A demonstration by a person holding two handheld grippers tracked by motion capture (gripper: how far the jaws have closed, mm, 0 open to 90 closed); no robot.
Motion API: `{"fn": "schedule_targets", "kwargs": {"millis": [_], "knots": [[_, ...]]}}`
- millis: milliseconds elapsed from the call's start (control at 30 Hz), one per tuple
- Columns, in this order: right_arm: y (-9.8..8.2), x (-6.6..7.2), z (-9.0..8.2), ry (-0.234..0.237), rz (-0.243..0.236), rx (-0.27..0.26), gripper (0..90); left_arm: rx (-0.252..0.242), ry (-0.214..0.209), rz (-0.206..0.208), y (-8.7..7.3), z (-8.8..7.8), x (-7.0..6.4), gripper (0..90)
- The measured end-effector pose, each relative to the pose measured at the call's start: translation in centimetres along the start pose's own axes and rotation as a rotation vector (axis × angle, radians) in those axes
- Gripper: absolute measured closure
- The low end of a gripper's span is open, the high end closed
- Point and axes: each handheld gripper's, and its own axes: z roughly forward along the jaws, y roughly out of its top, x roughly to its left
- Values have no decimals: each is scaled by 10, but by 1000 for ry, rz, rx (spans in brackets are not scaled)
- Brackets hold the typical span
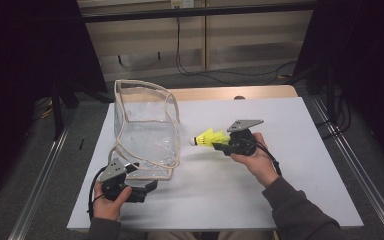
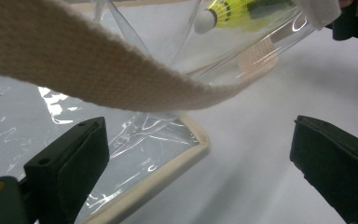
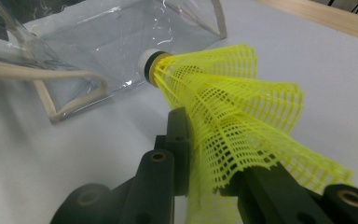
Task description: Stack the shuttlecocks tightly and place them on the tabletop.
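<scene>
On the white desk point(image 1: 290, 165) we see a clear plastic bag point(image 1: 147, 135) trimmed in beige webbing, standing with its mouth open toward the shuttlecock. Just right of the bag, our right gripper point(image 1: 220, 143) pinches the mesh skirt of a yellow shuttlecock point(image 1: 209, 138), held off the desk with its white cork tip pointing at the bag and close to its side wall without touching. From the right gripper view, the two black jaws press the skirt point(image 3: 242, 126) flat between them. At the bag's near left corner, our left gripper point(image 1: 150, 187) rests low on the desk with its jaws spread wide; they close on nothing, while the bag's beige strap point(image 2: 98, 74) arches above them.
</scene>
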Motion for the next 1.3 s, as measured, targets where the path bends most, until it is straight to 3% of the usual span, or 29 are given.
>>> {"fn": "schedule_targets", "kwargs": {"millis": [800,1300], "knots": [[31,6,-31,34,-23,-13,798,-3,-10,-3,1,3,-2,46],[43,6,-34,45,-28,-5,798,2,-12,-4,0,2,-2,46]]}}
